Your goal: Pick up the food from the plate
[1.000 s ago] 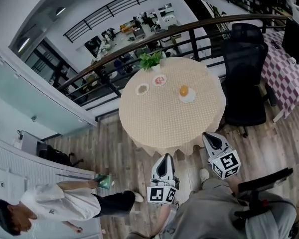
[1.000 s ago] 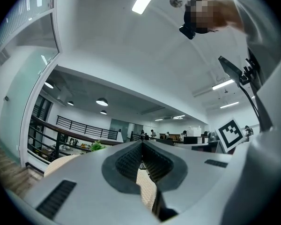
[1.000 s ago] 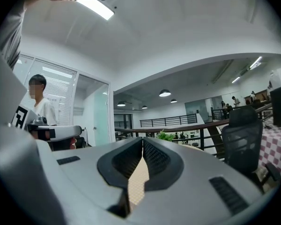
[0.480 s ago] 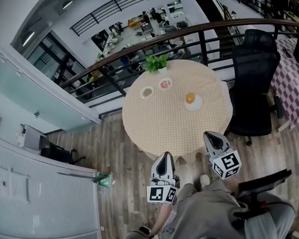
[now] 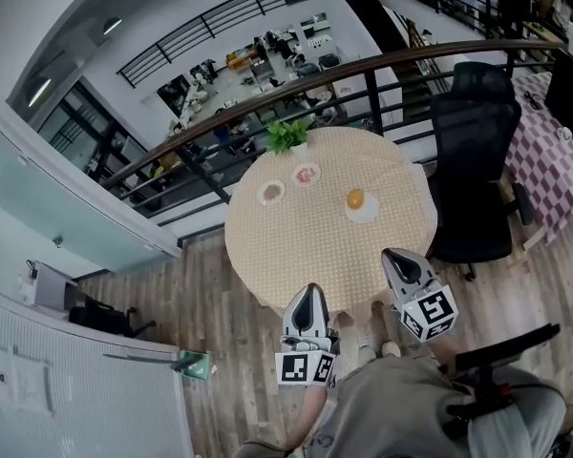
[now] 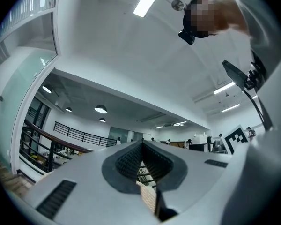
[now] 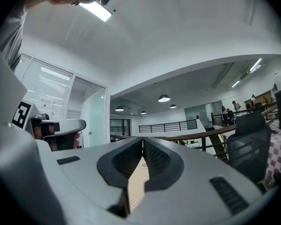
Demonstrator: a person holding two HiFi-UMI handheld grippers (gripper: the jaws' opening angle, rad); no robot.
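left gripper [image 5: 309, 296]: jaws together, nothing between | right gripper [image 5: 394, 257]: jaws together, nothing between (both point forward, side by side)

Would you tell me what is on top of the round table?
A left plate, a middle plate and a right plate holding orange food, plus a green plant at the far edge. The cloth covers the tabletop itself.

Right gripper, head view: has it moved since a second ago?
Yes. The right gripper has moved forward toward the round table; its tip now overlaps the table's near edge further.
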